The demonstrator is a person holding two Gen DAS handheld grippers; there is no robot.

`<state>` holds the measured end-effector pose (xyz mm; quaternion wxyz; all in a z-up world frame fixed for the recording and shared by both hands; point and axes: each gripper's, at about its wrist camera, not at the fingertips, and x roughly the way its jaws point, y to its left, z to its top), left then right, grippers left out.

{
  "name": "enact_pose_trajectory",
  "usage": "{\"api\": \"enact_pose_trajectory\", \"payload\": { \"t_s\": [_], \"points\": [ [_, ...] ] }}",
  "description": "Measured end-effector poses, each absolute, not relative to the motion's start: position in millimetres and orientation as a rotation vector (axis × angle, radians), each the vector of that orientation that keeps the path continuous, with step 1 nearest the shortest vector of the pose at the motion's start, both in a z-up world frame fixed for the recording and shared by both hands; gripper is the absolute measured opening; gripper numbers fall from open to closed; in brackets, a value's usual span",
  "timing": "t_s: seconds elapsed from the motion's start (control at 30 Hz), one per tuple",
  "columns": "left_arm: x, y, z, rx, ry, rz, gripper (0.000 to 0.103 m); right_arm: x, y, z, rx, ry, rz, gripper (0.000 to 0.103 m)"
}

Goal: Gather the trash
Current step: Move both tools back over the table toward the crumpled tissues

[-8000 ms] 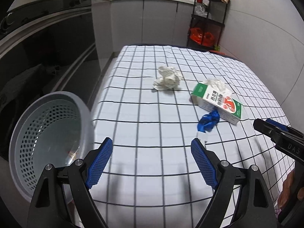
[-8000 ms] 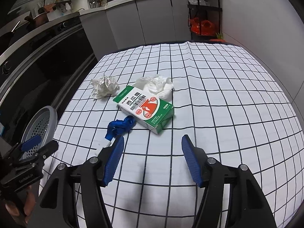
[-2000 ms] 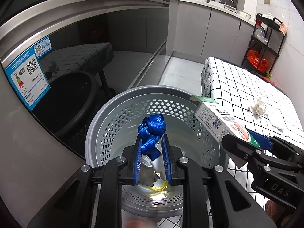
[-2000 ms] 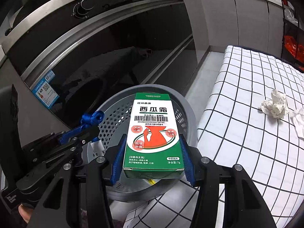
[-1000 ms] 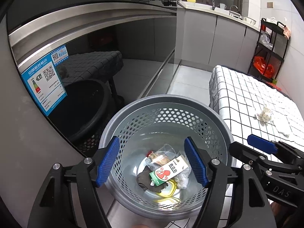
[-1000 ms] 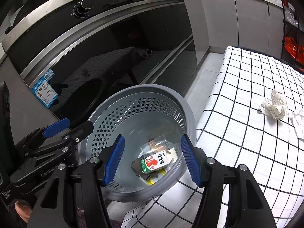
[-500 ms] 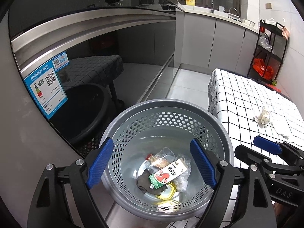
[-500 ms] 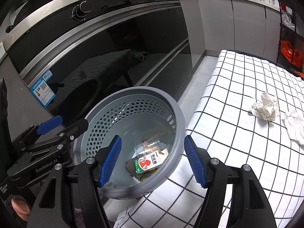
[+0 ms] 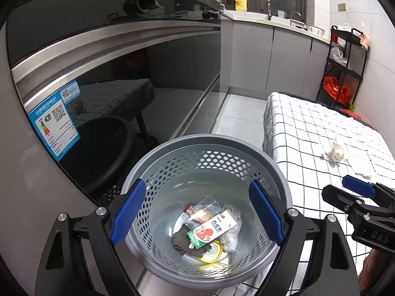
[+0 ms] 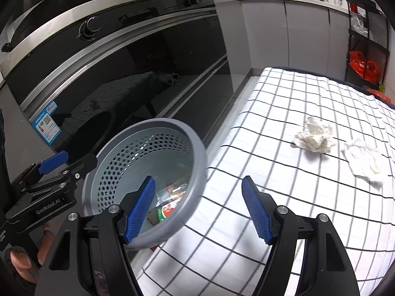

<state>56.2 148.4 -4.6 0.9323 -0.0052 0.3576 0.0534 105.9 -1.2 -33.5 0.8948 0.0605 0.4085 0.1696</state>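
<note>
Only the left view looks straight into the bin [image 9: 158, 157]: box [image 9: 211, 228] lying flat at the bottom, long axis slanting up-right. Right view shows two tissues [image 10: 314, 139] on the table [image 10: 259, 162] beside the bin. Left gripper [image 9: 197, 212] and right gripper [image 10: 201, 209] spread, just been opening, nothing between them.

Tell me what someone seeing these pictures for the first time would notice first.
The round grey perforated plastic basket on the floor beside the table, with a green-and-white carton among the trash inside. Then the two crumpled white tissues lying on the black-and-white checked tablecloth.
</note>
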Motion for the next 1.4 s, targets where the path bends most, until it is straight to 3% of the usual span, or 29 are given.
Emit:
{"api": "enact_pose_trajectory", "payload": {
  "t_s": [1.4],
  "points": [
    [65.3,32.2,-16.9,0.086,0.75,-0.086,0.084,88.8,-129.7,-30.4,0.185,0.811,0.126,0.07]
  ]
}}
